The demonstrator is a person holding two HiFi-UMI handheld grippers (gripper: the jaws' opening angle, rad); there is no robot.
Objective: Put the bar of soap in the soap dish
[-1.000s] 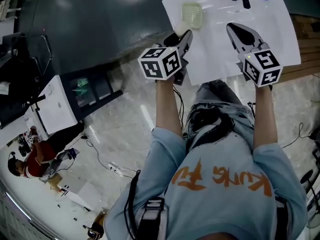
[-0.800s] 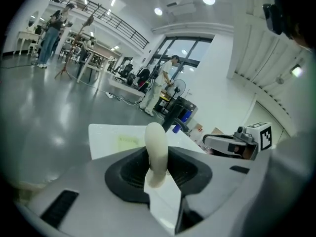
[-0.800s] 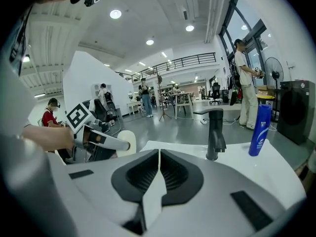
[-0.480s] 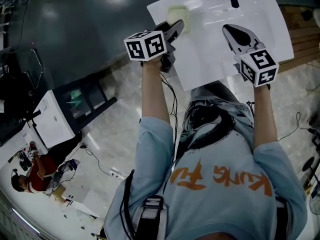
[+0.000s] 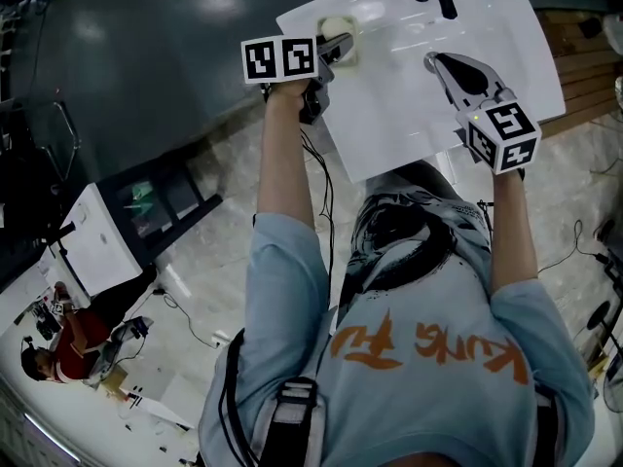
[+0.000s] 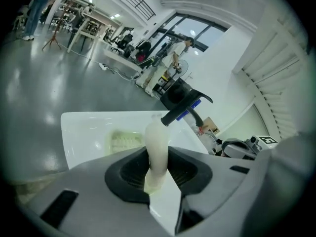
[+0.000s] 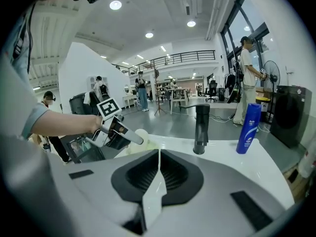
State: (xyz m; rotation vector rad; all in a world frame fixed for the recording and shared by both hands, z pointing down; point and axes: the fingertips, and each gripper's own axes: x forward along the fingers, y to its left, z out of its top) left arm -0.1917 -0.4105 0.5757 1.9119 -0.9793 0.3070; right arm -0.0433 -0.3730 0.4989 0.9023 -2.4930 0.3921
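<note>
A pale cream bar of soap [image 6: 157,135] stands on edge between the jaws of my left gripper [image 6: 158,157], which is shut on it. In the head view my left gripper [image 5: 337,47] reaches over the back left corner of the white sink top [image 5: 399,115]. The pale green ribbed soap dish [image 6: 123,141] lies just beyond and left of the soap, and the gripper partly hides the dish [image 5: 335,25]. From the right gripper view the soap [image 7: 142,135] shows at the left gripper's tip. My right gripper [image 7: 159,154] hangs over the basin, shut and holding nothing.
A black faucet [image 7: 200,127] stands at the back of the sink, with a blue bottle [image 7: 248,127] to its right. The sink top's left edge [image 5: 311,125] drops to a dark floor. People and tables are far behind.
My left gripper has carried the soap forward and left, from the sink's near edge to the soap dish. The right gripper has edged slightly forward.
</note>
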